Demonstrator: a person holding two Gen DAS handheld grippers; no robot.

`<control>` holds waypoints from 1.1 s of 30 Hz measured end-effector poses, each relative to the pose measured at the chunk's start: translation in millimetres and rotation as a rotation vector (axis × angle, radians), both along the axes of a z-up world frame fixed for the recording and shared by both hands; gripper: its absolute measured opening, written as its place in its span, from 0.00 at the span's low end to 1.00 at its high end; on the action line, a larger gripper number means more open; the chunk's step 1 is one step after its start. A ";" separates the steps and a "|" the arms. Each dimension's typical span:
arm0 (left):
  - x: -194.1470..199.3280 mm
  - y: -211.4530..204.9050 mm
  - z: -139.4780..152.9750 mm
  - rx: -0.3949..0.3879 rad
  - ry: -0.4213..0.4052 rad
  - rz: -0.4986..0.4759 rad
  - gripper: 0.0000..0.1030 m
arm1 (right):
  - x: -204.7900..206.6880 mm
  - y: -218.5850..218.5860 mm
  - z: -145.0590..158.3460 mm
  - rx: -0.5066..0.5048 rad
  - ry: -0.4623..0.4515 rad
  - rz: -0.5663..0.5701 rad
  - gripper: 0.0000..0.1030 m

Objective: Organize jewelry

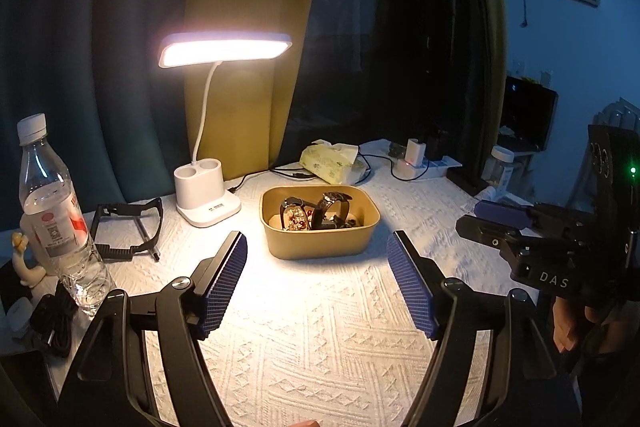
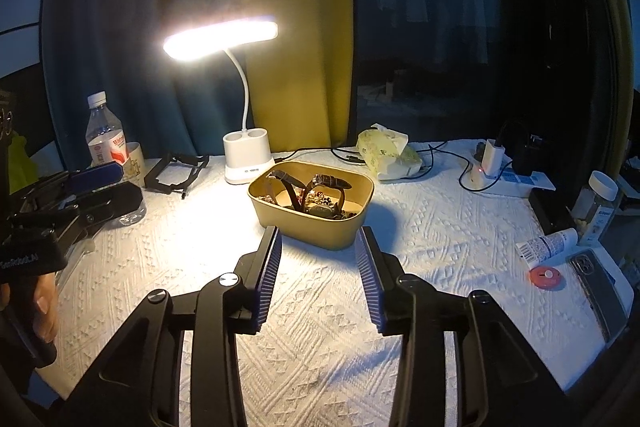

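A tan box (image 1: 320, 241) stands on the white textured cloth under the lamp; it also shows in the right wrist view (image 2: 316, 227). It holds dark-strapped watches (image 1: 332, 205) and small beaded jewelry (image 1: 296, 221), also seen as watches (image 2: 326, 183) in the right wrist view. My left gripper (image 1: 317, 245) is open and empty, just in front of the box. My right gripper (image 2: 318, 241) is open and empty, close to the box's near wall. The right gripper appears at the right edge of the left wrist view (image 1: 520, 227); the left gripper appears at the left of the right wrist view (image 2: 80, 187).
A lit white desk lamp (image 1: 208, 203) stands left of the box, with a black frame (image 1: 128, 227) and a water bottle (image 1: 56, 219) further left. A tissue pack (image 1: 332, 163) and power strip (image 1: 424, 167) lie behind. A phone (image 2: 600, 287), red disc (image 2: 546, 275), tube (image 2: 548, 245) and jar (image 2: 600, 207) lie right.
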State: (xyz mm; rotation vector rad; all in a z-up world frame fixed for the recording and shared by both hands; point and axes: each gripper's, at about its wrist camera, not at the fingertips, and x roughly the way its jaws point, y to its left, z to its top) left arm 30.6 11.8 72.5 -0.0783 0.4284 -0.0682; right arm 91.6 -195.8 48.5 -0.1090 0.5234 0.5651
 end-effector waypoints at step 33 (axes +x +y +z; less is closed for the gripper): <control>11.1 4.1 -3.2 0.017 0.000 0.027 0.73 | 13.2 -0.7 -3.1 0.000 0.011 -0.011 0.40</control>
